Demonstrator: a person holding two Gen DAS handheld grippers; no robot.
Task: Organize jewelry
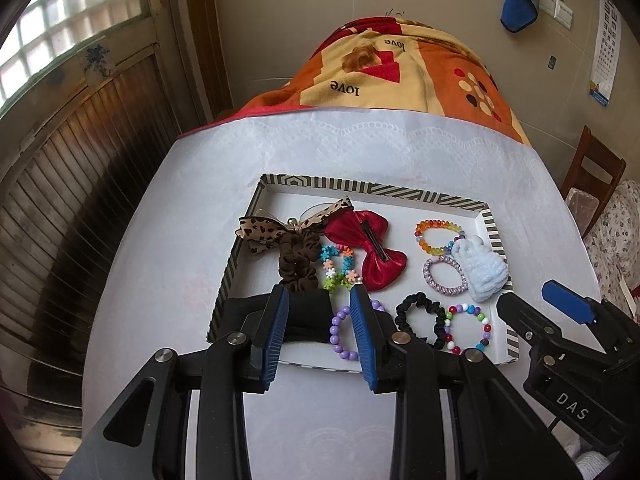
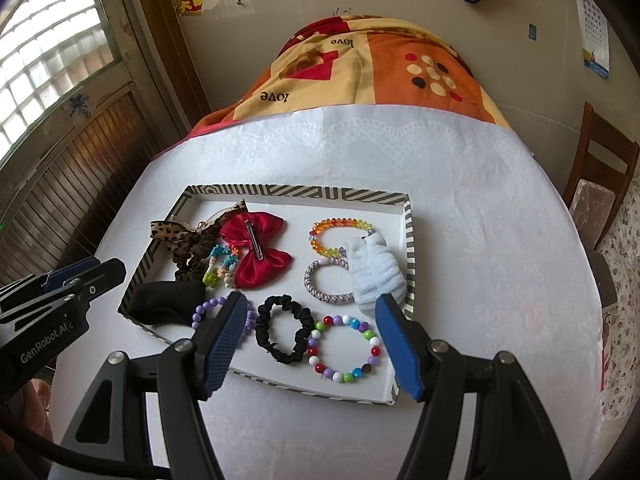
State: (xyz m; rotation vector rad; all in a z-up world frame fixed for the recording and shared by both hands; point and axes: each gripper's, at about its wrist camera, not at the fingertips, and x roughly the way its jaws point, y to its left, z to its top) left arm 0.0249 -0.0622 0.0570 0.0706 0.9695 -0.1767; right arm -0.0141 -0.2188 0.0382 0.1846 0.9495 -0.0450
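- A striped-rim tray (image 2: 408, 248) sits on the white-covered counter (image 2: 480, 240), already holding the whole collection of hair pieces and bracelets.
- Left claw (image 1: 319, 332) hovers at the tray's near-left corner, its jaws moderately apart around a black fabric band (image 1: 306, 316); whether the pads press it cannot be told from either view.
- Right claw (image 2: 310, 344) hangs over the tray's near edge, jaws spread wide and holding nothing, with the black scrunchie (image 2: 284, 334) and the multicolour bead bracelet (image 2: 346, 348) lying between them.
- Beside those lie a purple bead bracelet (image 2: 208, 310), a braided lilac bracelet (image 2: 326, 282) and a rainbow bead bracelet (image 2: 340, 236); a pale blue fluffy piece (image 2: 374, 272) rests against the right rim.
- At the far left, a red satin bow clip (image 2: 256, 256), a leopard-print bow (image 2: 172, 234), a brown scrunchie (image 2: 188, 262) and a flower bead bracelet (image 2: 220, 266) crowd and overlap.
- Judged stage: late, with every piece in the tray and only the placing or tidying of the black band left.
- Next move likely calls for settling the band flat without nudging the purple beads just beside it.
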